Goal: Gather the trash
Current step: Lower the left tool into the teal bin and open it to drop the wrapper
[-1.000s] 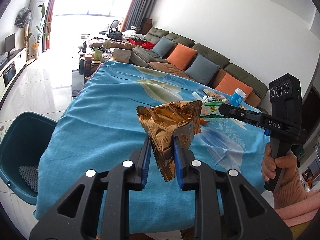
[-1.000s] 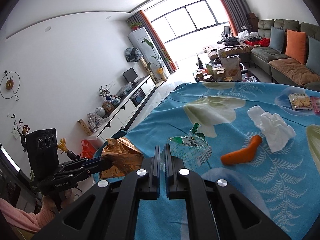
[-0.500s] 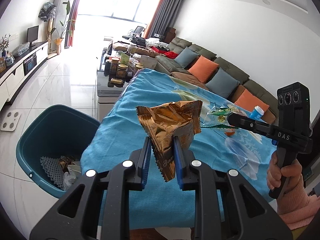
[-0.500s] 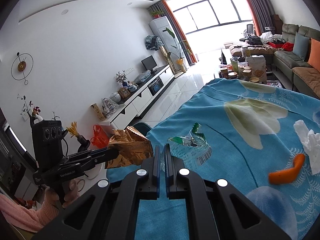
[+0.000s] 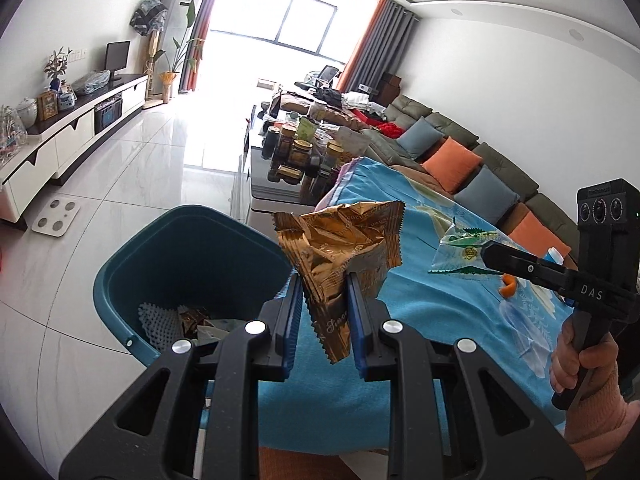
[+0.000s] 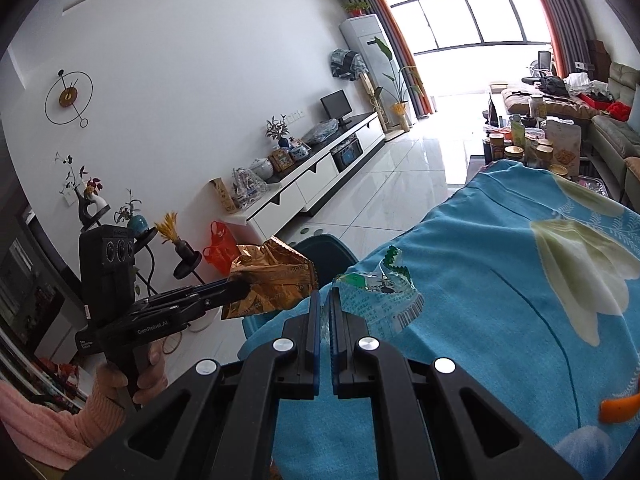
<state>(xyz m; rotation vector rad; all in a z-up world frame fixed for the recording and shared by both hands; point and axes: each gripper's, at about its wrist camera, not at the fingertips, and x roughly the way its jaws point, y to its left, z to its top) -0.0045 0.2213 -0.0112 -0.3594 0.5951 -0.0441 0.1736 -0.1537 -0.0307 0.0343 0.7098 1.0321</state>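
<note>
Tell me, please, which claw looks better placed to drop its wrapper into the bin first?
Probably left: the left claw holds the gold wrapper right by the teal bin; the right claw's clear wrapper hangs over the table.

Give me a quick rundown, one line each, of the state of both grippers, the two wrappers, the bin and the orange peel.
Left gripper: shut on the gold wrapper.
Right gripper: shut on the clear green wrapper.
Gold wrapper: crumpled, held off the table, near the bin.
Clear green wrapper: crinkled, held above the cloth.
Teal bin: open, on the floor, some trash inside.
Orange peel: lying loose on the blue cloth.
</note>
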